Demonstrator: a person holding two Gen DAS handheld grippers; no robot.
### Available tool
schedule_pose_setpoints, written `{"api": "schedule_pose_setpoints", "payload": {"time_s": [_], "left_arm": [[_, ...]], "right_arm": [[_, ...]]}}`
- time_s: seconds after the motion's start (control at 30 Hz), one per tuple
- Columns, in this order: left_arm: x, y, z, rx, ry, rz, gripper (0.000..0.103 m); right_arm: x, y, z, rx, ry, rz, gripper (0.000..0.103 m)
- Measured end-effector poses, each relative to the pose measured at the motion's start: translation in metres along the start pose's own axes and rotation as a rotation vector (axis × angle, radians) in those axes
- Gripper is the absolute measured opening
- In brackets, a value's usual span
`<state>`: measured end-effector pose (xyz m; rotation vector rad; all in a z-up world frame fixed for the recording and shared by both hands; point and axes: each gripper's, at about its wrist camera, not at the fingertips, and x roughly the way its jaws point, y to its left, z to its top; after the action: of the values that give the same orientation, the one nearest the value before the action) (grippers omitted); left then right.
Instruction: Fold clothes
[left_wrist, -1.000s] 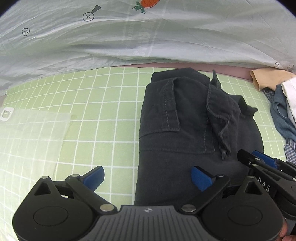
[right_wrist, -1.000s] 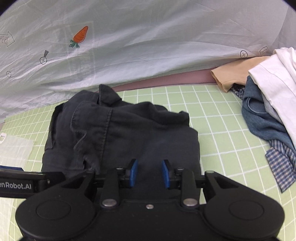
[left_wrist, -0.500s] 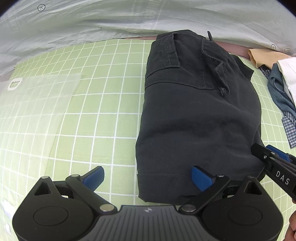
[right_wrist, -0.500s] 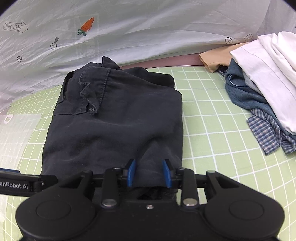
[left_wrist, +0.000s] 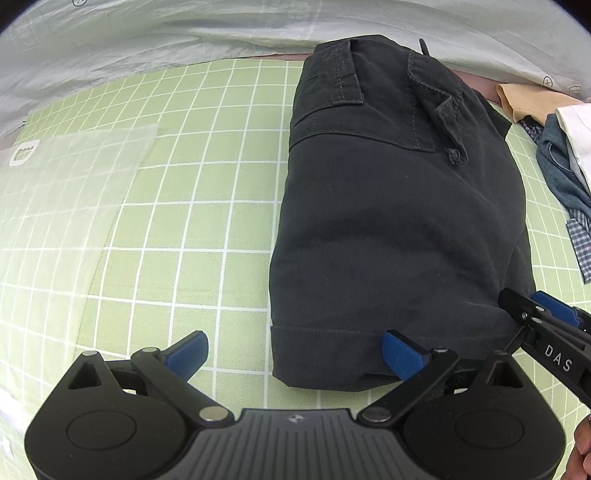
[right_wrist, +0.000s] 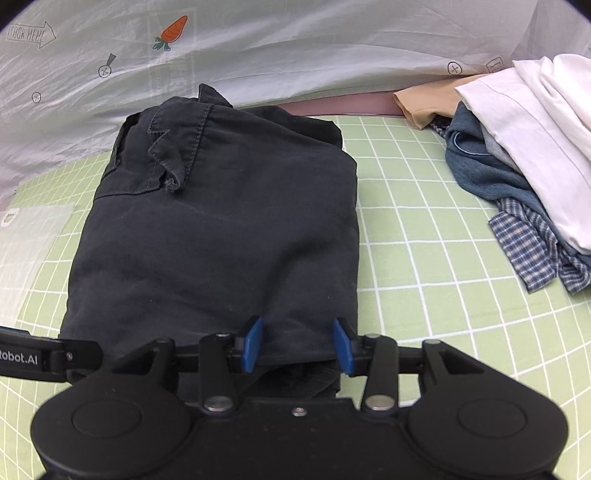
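A dark, folded garment lies flat on the green grid mat, pocket flap at its far end. My left gripper hovers open and wide at the garment's near left corner, its right fingertip at the hem and nothing pinched. My right gripper sits at the near right edge of the garment. It is open, and the cloth's edge lies loosely between the blue pads. Each gripper shows in the other's view: the right gripper and the left gripper.
A pile of clothes in white, blue, plaid and tan sits at the right of the mat. A translucent plastic sheet lies at the left. A pale printed sheet rises behind the mat.
Both grippers have drawn back to the garment's near edge. The ridge of cloth raised at my right gripper has flattened, and its fingers stand a little further apart.
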<state>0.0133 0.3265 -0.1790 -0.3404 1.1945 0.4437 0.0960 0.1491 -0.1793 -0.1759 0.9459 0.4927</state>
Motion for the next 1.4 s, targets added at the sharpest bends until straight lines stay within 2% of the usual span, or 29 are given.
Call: {"api": "schedule_pose_setpoints", "payload": {"time_s": [0.13,0.2,0.23,0.27,0.3,0.37,0.47,0.63,0.83,0.97,1.17,1.27,1.33,1.4], "left_arm": [[-0.01,0.001,0.008,0.026,-0.012,-0.004,0.099],[-0.018,0.001,0.015,0.063,-0.036,-0.028,0.099],[-0.022,0.001,0.019,0.072,-0.052,-0.039,0.099],[-0.025,0.001,0.023,0.081,-0.067,-0.049,0.1],[-0.026,0.001,0.029,0.075,-0.076,-0.064,0.1],[-0.026,0.001,0.042,0.062,-0.093,-0.094,0.1],[-0.013,-0.001,0.059,0.077,-0.091,-0.081,0.1],[0.023,0.004,0.08,0.087,-0.036,-0.126,0.101],[0.044,0.019,0.087,0.061,0.009,-0.263,0.103],[0.054,0.019,0.088,0.056,0.024,-0.328,0.103],[0.065,0.001,0.09,0.084,0.036,-0.384,0.103],[0.067,-0.003,0.088,0.049,0.028,-0.394,0.103],[0.065,-0.006,0.085,0.036,0.015,-0.382,0.101],[0.06,-0.009,0.083,0.031,0.001,-0.362,0.092]], "right_arm": [[-0.005,-0.013,0.007,0.088,0.025,0.04,0.045],[-0.01,-0.021,0.011,0.134,0.016,0.06,0.047],[-0.013,-0.022,0.013,0.14,-0.001,0.044,0.048],[-0.015,-0.023,0.016,0.145,-0.018,0.028,0.052],[-0.017,-0.023,0.02,0.131,-0.038,0.016,0.061],[-0.011,-0.025,0.029,0.126,-0.052,0.013,0.068],[0.009,-0.031,0.042,0.148,-0.038,0.038,0.069],[0.041,-0.041,0.063,0.185,-0.013,0.078,0.074],[0.074,-0.057,0.076,0.215,0.018,0.157,0.081],[0.091,-0.068,0.079,0.262,0.049,0.253,0.086],[0.097,-0.068,0.083,0.249,0.039,0.332,0.09],[0.101,-0.068,0.086,0.284,0.044,0.382,0.092],[0.102,-0.064,0.087,0.283,0.047,0.39,0.092],[0.102,-0.061,0.086,0.297,0.049,0.397,0.091]]}}
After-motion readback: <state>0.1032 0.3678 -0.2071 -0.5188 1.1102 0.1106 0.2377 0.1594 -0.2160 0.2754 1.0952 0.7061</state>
